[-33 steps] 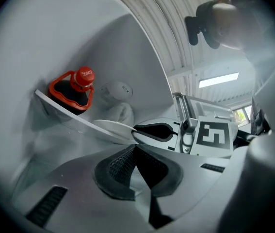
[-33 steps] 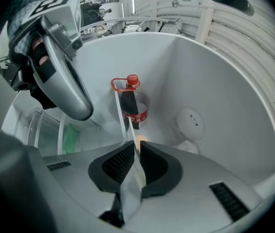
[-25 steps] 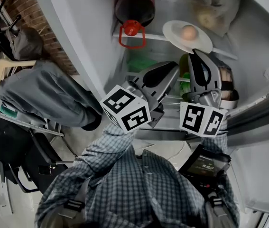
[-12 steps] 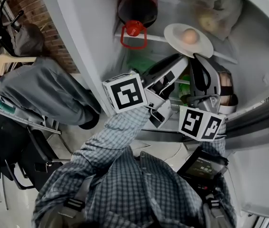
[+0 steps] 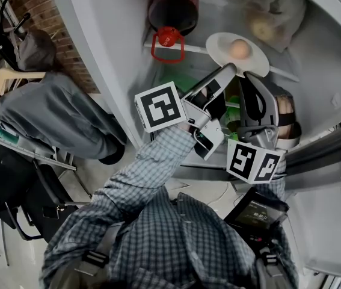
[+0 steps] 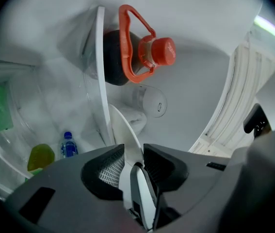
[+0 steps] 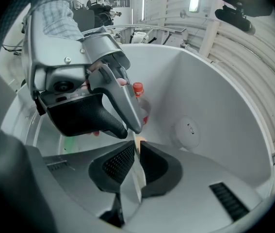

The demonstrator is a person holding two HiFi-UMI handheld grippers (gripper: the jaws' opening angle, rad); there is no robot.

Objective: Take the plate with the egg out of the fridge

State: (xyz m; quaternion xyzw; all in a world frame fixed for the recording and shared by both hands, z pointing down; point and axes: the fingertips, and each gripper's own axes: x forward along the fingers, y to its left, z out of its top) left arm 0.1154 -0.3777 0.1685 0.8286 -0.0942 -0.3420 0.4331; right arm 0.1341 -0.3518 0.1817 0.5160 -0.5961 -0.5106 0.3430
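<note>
The white plate (image 5: 221, 41) with a brown egg (image 5: 238, 47) rests on a glass shelf (image 5: 189, 46) inside the open fridge. My right gripper (image 5: 249, 76) is shut on the plate's near rim; in the right gripper view (image 7: 136, 149) the rim (image 7: 136, 176) runs edge-on between the pads. My left gripper (image 5: 225, 72) reaches the rim just to the left of it. Its jaws have just been opening and now stand open around the plate's edge (image 6: 125, 130), with the pads (image 6: 109, 165) clear of it.
A dark bottle (image 5: 171, 8) with a red cap and handle lies on the same shelf, left of the plate. A bagged food item (image 5: 266, 11) sits behind the plate. Green packs (image 5: 179, 80) and a tub (image 5: 287, 110) occupy the shelf below. The fridge wall (image 5: 110, 53) stands close on the left.
The left gripper rolled, so its marker cube turned, and it rose toward the plate's near-left rim, which now lies between its jaws. The right gripper and the plate stayed put.
</note>
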